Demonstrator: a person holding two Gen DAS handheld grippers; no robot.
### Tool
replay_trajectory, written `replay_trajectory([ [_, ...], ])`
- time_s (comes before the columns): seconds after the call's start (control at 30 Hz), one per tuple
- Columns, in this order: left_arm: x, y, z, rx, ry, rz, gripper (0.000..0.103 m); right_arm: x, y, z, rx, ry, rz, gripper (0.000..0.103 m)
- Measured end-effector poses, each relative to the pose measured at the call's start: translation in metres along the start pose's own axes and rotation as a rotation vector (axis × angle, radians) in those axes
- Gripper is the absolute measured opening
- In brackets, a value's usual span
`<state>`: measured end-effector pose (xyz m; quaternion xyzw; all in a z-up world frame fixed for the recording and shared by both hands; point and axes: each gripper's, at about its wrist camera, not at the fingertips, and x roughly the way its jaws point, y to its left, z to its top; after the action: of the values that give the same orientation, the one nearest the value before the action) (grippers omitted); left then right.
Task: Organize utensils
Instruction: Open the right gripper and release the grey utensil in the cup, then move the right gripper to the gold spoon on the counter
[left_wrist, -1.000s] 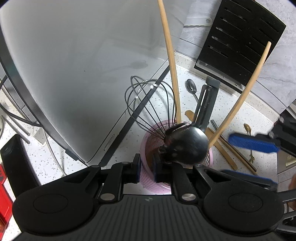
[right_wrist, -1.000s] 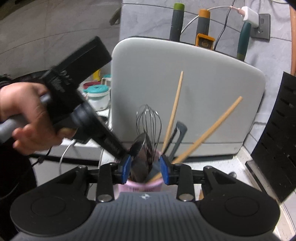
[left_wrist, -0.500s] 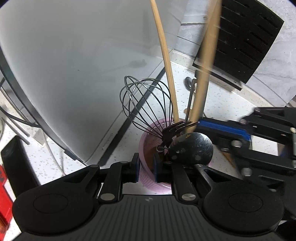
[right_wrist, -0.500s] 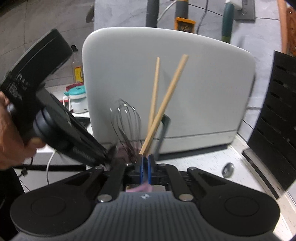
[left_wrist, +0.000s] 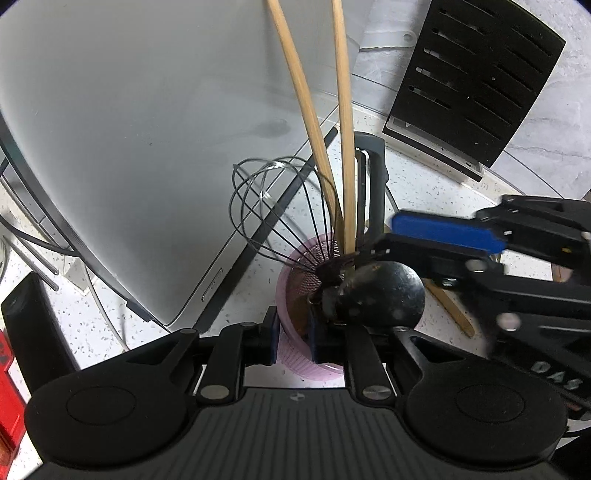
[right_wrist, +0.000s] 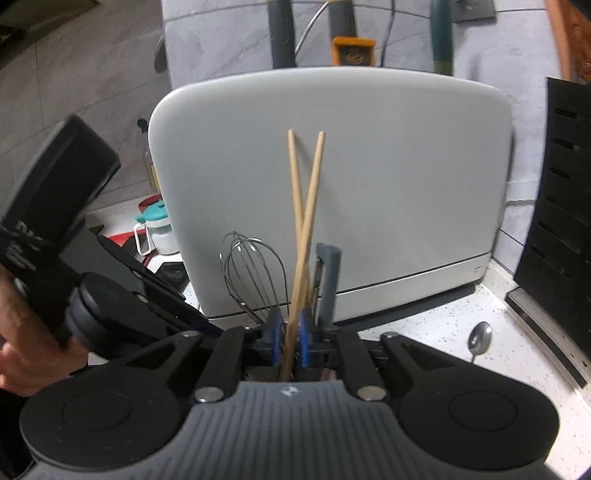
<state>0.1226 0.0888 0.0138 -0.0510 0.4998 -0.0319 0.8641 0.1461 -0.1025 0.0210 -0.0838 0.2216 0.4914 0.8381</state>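
Speckled white countertop (left_wrist: 436, 192) all around, grey marbled tile wall (right_wrist: 229, 48) behind. Big pale grey appliance (right_wrist: 369, 177) parked right at the back, black slotted rack (left_wrist: 476, 77) leaning against the wall off to the side. Stray spoon (right_wrist: 479, 338) lying on the counter near that rack. Teal-lidded jar (right_wrist: 157, 230) and some red stuff past the appliance, cables and a wall socket up top.

Pink utensil cup (left_wrist: 295, 280) sitting on the counter just in front of the appliance, stuffed with a wire whisk (left_wrist: 273, 206), a dark ladle (left_wrist: 384, 295), a grey-handled tool (left_wrist: 376, 184) and two wooden chopsticks (left_wrist: 345, 122) crossing each other.

Left gripper (left_wrist: 291, 328) pinching the near rim of the cup, fingers only a narrow gap apart with the wall between them. Right gripper (right_wrist: 290, 338) nearly closed, blue pads hugging one chopstick low down, though can't tell for sure if actually squeezing it.
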Motion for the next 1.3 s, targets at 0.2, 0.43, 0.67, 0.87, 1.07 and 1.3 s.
replay_trajectory([
  [0.2,0.001,-0.004,0.001,0.004,-0.001,0.014,0.017,-0.016,-0.015,-0.004,0.022,-0.009,-0.034,0.014],
  [0.43,0.001,-0.001,0.000,0.002,-0.005,0.003,0.018,-0.036,-0.040,-0.006,0.078,-0.019,-0.116,0.021],
  [0.67,0.001,-0.001,-0.001,0.010,-0.007,0.000,0.018,-0.069,-0.083,-0.013,0.178,-0.056,-0.240,0.027],
  [0.87,0.001,-0.003,0.000,0.011,-0.006,0.007,0.018,-0.089,-0.128,-0.035,0.299,-0.030,-0.407,0.043],
  [1.07,0.002,-0.004,0.000,0.010,-0.004,0.007,0.018,-0.097,-0.171,-0.068,0.412,0.066,-0.530,0.043],
  [1.3,0.002,-0.002,0.000,0.009,-0.004,0.004,0.018,-0.096,-0.198,-0.103,0.687,0.153,-0.397,0.038],
])
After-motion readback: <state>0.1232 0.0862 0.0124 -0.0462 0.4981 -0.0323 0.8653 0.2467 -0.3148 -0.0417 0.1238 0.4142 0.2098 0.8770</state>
